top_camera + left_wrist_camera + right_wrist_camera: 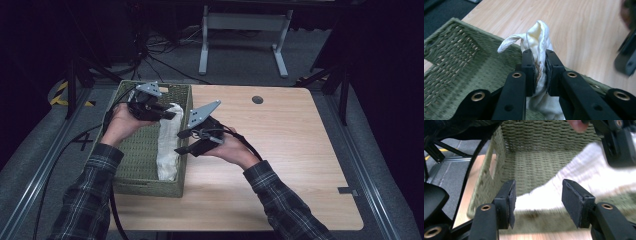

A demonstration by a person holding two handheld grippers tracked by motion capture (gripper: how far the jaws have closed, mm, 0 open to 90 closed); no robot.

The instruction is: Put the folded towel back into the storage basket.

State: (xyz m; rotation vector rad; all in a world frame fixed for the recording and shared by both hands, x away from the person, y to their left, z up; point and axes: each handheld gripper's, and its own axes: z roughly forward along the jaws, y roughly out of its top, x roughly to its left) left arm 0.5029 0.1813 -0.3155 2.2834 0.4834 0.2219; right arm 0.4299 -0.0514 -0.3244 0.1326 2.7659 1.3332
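Observation:
A white cloth (169, 145) lies along the right side of a green woven basket (145, 150) on the left of the wooden table (280, 140). My left gripper (170, 114) is over the basket's far end, shut on the cloth's upper end. In the left gripper view the cloth (537, 35) bunches up between the pads of my left gripper (540, 56), with a loop sticking out above the basket (461, 50). My right gripper (181, 142) hovers at the basket's right rim. Seen in its own view, my right gripper (537, 192) is open with nothing between the pads; the cloth (584, 175) and basket (536, 162) lie beyond.
The table stretches bare wood to the right of the basket, with a small round cable hole (257, 99) near its far edge. A white desk frame (245, 30) and cables stand on the dark floor behind. Metal rails run along both sides of the table.

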